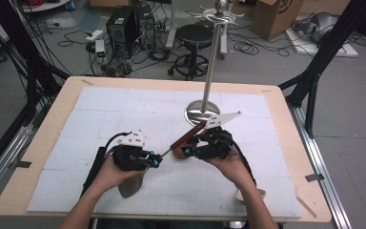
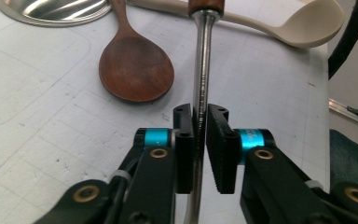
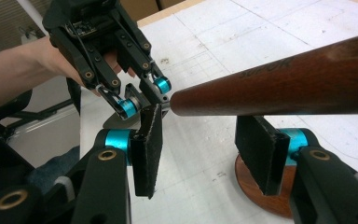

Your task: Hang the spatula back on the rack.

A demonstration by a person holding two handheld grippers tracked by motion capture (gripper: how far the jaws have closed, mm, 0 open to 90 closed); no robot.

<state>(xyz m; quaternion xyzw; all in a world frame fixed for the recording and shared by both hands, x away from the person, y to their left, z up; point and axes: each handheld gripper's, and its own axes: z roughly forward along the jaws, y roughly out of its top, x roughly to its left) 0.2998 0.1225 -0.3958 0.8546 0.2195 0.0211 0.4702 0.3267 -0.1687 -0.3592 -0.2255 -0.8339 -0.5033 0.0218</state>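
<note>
Steel shank of the utensil (image 2: 201, 56) is clamped in your left gripper (image 2: 200, 140); your right gripper (image 3: 205, 149) stands half open around its wooden handle (image 3: 279, 79), pads not touching.

A robotics or data-collection laboratory. A wooden table (image 1: 276, 102) covered with gridded white sheeting (image 1: 105, 112) stands on a grey floor strewn with loose cables (image 1: 248, 46). Black frame struts (image 1: 321, 52) flank the table. Behind it stand computer towers (image 1: 123, 25), a power strip (image 1: 94, 34), a black stool (image 1: 194, 36) and a cardboard box (image 1: 279, 14).
</note>
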